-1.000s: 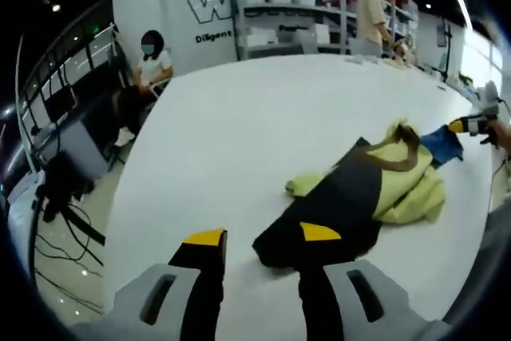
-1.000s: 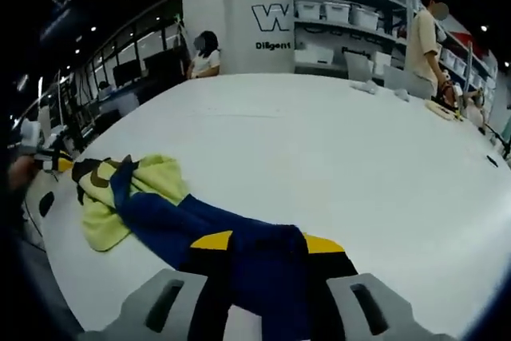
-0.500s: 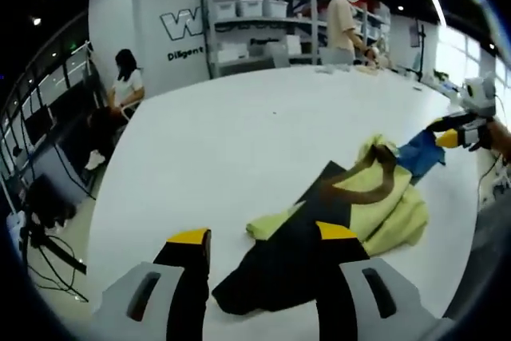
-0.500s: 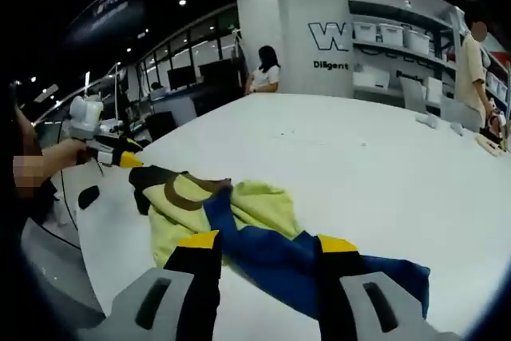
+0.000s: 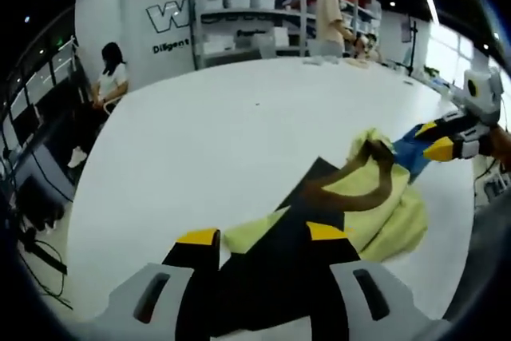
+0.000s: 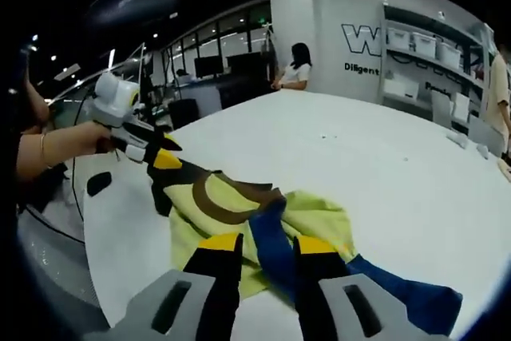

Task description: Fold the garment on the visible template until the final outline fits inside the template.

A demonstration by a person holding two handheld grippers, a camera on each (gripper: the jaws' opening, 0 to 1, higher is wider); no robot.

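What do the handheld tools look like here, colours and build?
Both alike: the left tool and the right tool have grey moulded bases with slot cut-outs, black jaws and yellow tips. A bracelet sits on the wrist holding the left one.

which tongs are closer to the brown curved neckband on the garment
Left, it seems. The left tongs grip the black fabric beside the brown curved neckband; the right tongs hold the blue part slightly farther off.

Crumpled yellow, black and blue garment (image 5: 375,197) with brown collar, bunched on the white table (image 5: 223,133)
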